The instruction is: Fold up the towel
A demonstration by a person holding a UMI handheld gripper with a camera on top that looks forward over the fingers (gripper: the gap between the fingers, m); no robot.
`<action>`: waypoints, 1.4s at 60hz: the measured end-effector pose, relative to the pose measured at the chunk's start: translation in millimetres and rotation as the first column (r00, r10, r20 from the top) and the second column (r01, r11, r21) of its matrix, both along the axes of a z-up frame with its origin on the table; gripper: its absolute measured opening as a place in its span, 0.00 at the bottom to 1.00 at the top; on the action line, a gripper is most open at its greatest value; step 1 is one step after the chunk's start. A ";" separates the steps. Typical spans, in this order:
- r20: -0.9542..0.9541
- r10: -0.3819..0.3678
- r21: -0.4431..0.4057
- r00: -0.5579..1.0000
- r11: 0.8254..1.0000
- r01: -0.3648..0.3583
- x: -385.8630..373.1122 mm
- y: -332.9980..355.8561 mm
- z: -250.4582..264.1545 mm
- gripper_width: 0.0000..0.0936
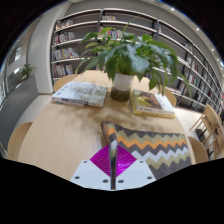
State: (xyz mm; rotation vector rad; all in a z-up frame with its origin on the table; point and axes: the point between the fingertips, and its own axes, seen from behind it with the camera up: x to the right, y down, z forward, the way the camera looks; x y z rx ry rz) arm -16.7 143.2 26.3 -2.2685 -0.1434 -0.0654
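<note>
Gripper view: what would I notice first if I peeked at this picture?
You'd likely spot the big leafy plant first, standing in its white pot in the middle of the round wooden table. Next comes the zigzag-striped towel, lying flat just ahead of the gripper, whose fingers look nearly closed at the towel's near edge. Books lie beside the plant, and bookshelves curve behind.

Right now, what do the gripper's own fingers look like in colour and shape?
The gripper has two pale, whitish fingers with angular, blocky outlines. Their inner faces bear bright magenta pads that form a diamond-like patch. No cables, markings or sleeves are visible.
</note>
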 end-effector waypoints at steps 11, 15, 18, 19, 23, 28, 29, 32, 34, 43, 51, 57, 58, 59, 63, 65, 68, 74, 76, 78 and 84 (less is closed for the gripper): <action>0.049 -0.086 0.126 0.995 0.989 0.080 106.4 2.2 96.1 0.04; 0.076 -0.112 0.146 0.991 0.984 0.100 152.4 2.2 106.4 0.04; 0.065 -0.121 0.155 0.991 0.982 0.110 185.9 2.1 106.6 0.04; 0.059 -0.123 0.154 0.991 0.982 0.113 194.0 2.6 104.7 0.04; 0.046 -0.123 0.127 0.991 0.985 0.117 223.5 5.2 87.7 0.07; 0.059 -0.119 0.066 0.991 0.991 0.115 253.3 2.1 46.7 0.33; 0.067 -0.114 0.063 0.991 0.992 0.110 256.9 2.1 41.3 0.37; 0.080 -0.104 0.030 0.991 0.994 0.102 262.8 -1.4 24.7 0.60; 0.073 -0.087 0.003 0.994 0.996 0.087 260.9 -6.3 19.2 0.65; 0.040 -0.072 0.065 0.997 0.995 0.069 248.4 -26.0 64.8 0.72; -0.004 -0.087 0.157 0.996 0.984 0.087 229.8 -57.1 141.7 0.79; -0.058 -0.085 0.212 0.995 0.973 0.095 209.6 -91.8 193.0 0.82; -0.063 -0.081 0.221 0.995 0.971 0.093 205.3 -98.6 199.8 0.82; -0.067 -0.077 0.228 0.995 0.969 0.091 201.6 -105.5 205.6 0.82; -0.075 -0.070 0.239 0.995 0.967 0.086 190.2 -135.0 222.0 0.82; -0.074 -0.074 0.245 0.995 0.965 0.090 185.7 -149.9 228.0 0.82; -0.070 -0.077 0.251 0.995 0.963 0.093 179.1 -169.6 233.6 0.82; -0.085 -0.082 0.254 0.993 0.962 0.102 164.7 -208.8 236.6 0.81; -0.092 -0.086 0.249 0.992 0.963 0.106 160.6 -220.4 236.7 0.82; -0.095 -0.087 0.249 0.992 0.962 0.109 156.7 -231.8 236.9 0.81; -0.082 -0.090 0.236 0.993 0.966 0.107 146.0 -260.0 231.0 0.82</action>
